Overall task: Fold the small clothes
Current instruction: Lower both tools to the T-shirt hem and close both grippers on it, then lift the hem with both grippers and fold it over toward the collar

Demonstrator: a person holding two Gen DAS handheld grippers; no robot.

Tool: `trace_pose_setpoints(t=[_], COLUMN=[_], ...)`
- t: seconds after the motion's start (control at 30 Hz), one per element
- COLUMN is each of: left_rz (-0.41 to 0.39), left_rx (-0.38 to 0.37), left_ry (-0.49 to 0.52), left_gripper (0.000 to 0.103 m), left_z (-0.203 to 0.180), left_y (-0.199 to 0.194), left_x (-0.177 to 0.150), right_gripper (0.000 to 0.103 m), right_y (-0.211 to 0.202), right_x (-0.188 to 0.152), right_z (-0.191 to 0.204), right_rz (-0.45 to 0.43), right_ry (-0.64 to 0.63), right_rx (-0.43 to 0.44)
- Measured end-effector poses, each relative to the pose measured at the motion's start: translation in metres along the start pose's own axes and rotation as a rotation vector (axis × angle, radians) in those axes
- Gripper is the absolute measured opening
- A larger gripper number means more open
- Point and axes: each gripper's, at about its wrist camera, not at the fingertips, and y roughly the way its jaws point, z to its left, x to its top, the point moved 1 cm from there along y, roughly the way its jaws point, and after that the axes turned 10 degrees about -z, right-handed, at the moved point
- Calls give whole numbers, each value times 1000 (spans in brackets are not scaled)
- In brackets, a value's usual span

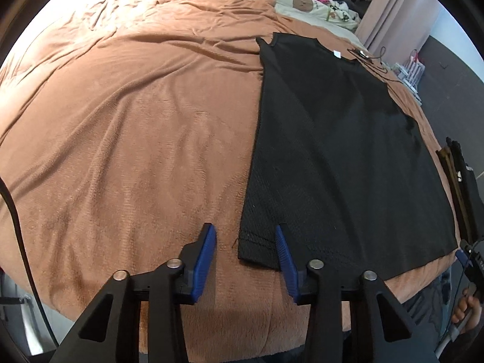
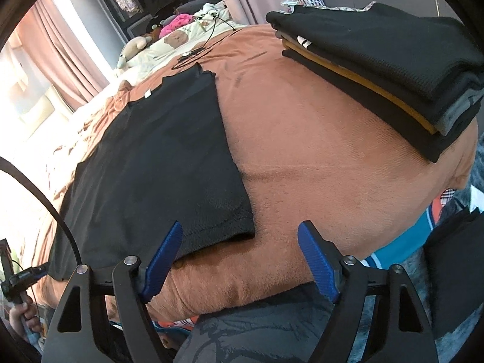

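Note:
A black shirt lies flat on the brown blanket, sides folded in, a white label at its far collar. My left gripper is open and empty, hovering at the shirt's near left hem corner. In the right wrist view the shirt lies to the left. My right gripper is open and empty, just above the shirt's near right hem corner, over the blanket.
A stack of folded clothes sits at the right on the blanket; its edge shows in the left wrist view. Pillows and soft toys lie at the bed's far end. A black cable lies beyond the collar.

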Motion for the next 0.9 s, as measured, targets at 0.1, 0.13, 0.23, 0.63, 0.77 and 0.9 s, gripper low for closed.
trace_pose_setpoints(t=[0.1, 0.13, 0.23, 0.63, 0.77, 0.9], left_rz=[0, 0, -6, -94, -114, -145], left_rx=[-3, -7, -11, -30, -46, -61], left_ry=[-24, -30, -33, -57, -80, -93], left_gripper=[20, 17, 8, 5, 5, 5], left_z=[3, 3, 2, 1, 3, 3], left_y=[-1, -1, -5, -32, -39, -50], left_x=[-1, -1, -2, 10, 12, 14], right_gripper=[73, 71, 68, 31, 6, 3], right_y=[2, 4, 8, 31, 29, 13], right_x=[-1, -1, -1, -1, -4, 0], right_z=[-8, -12, -19, -51, -67, -73], right_rz=[5, 9, 20, 48, 67, 31], right_ry=[26, 34, 58, 309, 371, 387], right_rx=[19, 22, 31, 200, 204, 210])
